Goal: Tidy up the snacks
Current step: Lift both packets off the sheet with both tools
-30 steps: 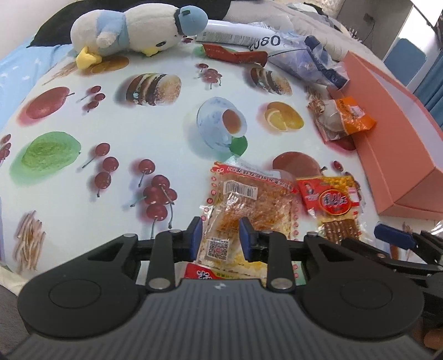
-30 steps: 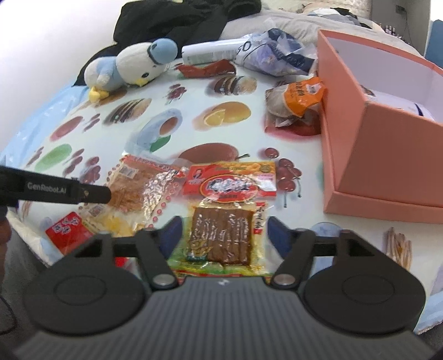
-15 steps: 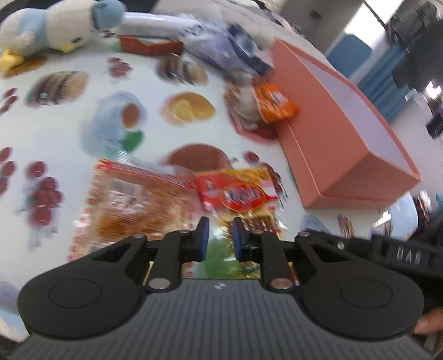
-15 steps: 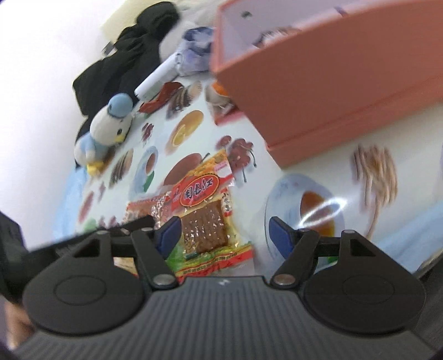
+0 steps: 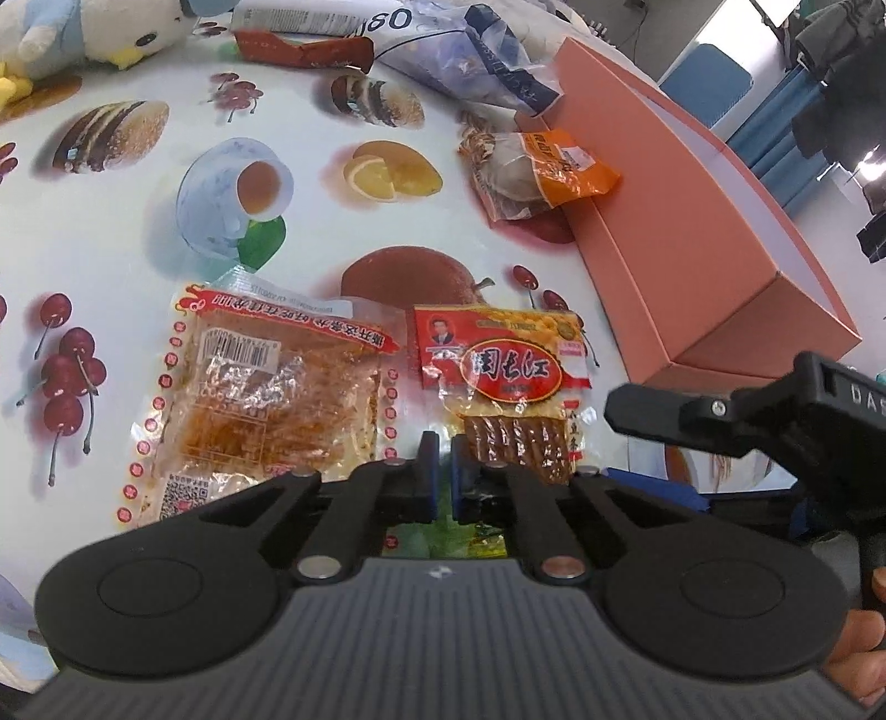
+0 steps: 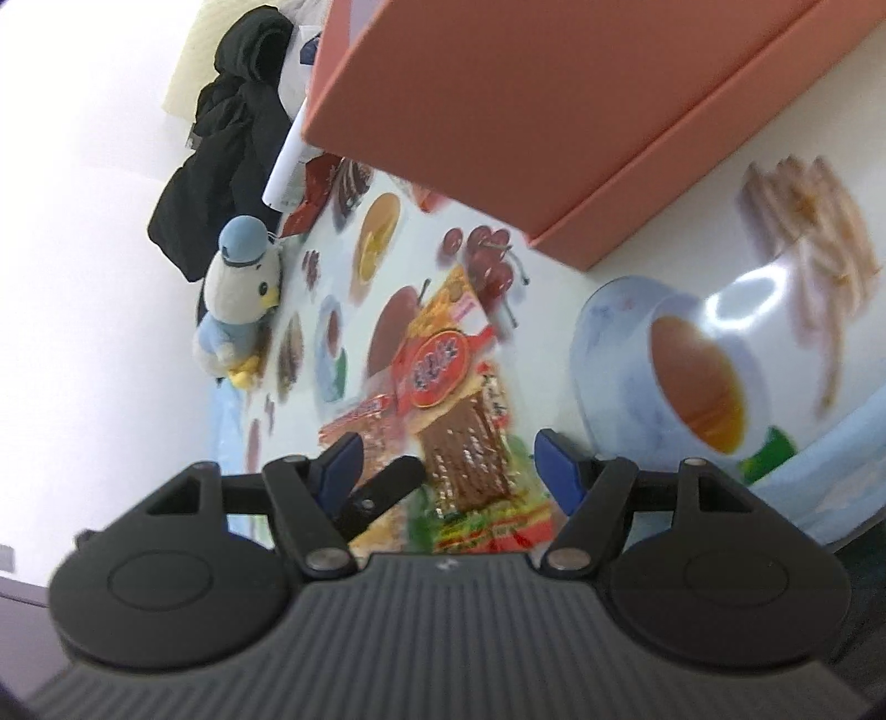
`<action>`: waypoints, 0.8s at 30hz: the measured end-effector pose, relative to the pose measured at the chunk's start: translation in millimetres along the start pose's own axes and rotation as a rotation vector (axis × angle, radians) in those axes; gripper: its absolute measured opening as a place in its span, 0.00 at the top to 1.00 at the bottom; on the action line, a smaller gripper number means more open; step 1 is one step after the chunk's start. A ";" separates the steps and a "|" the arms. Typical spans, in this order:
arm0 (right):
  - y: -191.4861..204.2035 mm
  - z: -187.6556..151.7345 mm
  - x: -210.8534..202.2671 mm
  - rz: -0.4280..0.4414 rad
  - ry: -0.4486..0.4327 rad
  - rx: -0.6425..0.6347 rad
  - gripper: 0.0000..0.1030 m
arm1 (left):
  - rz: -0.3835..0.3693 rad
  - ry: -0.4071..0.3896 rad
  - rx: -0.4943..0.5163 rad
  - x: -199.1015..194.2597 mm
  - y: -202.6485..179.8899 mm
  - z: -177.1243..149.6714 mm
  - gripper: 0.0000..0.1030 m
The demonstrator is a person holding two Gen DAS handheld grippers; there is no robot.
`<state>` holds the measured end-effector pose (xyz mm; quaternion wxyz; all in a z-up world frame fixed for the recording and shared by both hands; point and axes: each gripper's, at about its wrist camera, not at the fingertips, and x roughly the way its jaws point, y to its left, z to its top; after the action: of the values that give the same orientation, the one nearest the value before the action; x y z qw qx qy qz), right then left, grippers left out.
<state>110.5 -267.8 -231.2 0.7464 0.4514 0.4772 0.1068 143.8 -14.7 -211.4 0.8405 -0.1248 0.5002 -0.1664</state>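
A red and yellow snack packet (image 5: pixel 504 376) with brown strips lies flat on the printed tablecloth, also seen in the right wrist view (image 6: pixel 443 371). My left gripper (image 5: pixel 443 476) stands over the packet's lower left edge. Its jaws are closing to a thin slit, and the packet's film shows between the pads. My right gripper (image 6: pixel 448 471) comes at the same packet from the other side. Those jaws are wide and closing slightly, the brown-strip part lies between them, and the pads are clear of it. One right finger (image 5: pixel 653 415) shows in the left wrist view.
A clear packet of orange snack (image 5: pixel 266 399) lies just left of the held one. A salmon box (image 5: pixel 692 221) stands open at the right with an orange packet (image 5: pixel 531 171) against it. A plush penguin (image 5: pixel 83 33), a red wrapper (image 5: pixel 299 50) and a blue-white bag (image 5: pixel 470 55) lie at the back.
My left gripper moved right from the clear orange packet to the red and yellow one, and its jaws narrowed. The right gripper rolled and came lower and closer to the packet.
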 end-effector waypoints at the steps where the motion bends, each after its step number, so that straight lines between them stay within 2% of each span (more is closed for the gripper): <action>1: -0.8 0.1 2.1 0.018 0.006 0.020 0.33 | 0.002 0.000 0.002 -0.3 -0.9 -0.3 0.93; 5: -4.8 0.2 7.7 0.073 0.021 0.086 0.31 | 0.007 -0.009 0.007 -0.5 -1.5 -2.3 0.95; 10: -2.5 1.1 6.3 0.099 -0.010 0.090 0.32 | -0.004 -0.013 -0.007 -1.9 0.9 -4.0 0.95; 13: -2.0 4.1 2.8 0.142 -0.017 0.082 0.36 | -0.007 -0.014 -0.014 -2.4 1.9 -4.6 0.95; 16: -1.7 8.6 1.0 0.188 -0.012 0.079 0.47 | -0.012 -0.014 -0.021 -2.5 3.3 -4.5 0.95; 18: -0.1 10.7 0.6 0.174 -0.008 0.064 0.62 | -0.017 -0.014 -0.029 -2.4 4.1 -4.4 0.95; 19: 1.7 10.9 0.7 0.154 -0.007 0.045 0.64 | -0.018 -0.014 -0.028 -2.5 4.1 -4.5 0.95; 21: 7.8 10.0 2.5 0.094 -0.005 -0.017 0.77 | -0.016 -0.016 -0.024 -2.4 3.6 -4.6 0.95; 24: 15.0 6.6 2.5 0.001 -0.015 -0.105 0.85 | -0.011 -0.018 -0.019 -2.3 2.4 -4.8 0.95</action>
<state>121.2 -261.6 -220.2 0.7725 0.4125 0.4652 0.1287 138.9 -11.8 -212.8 0.8428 -0.1369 0.4937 -0.1652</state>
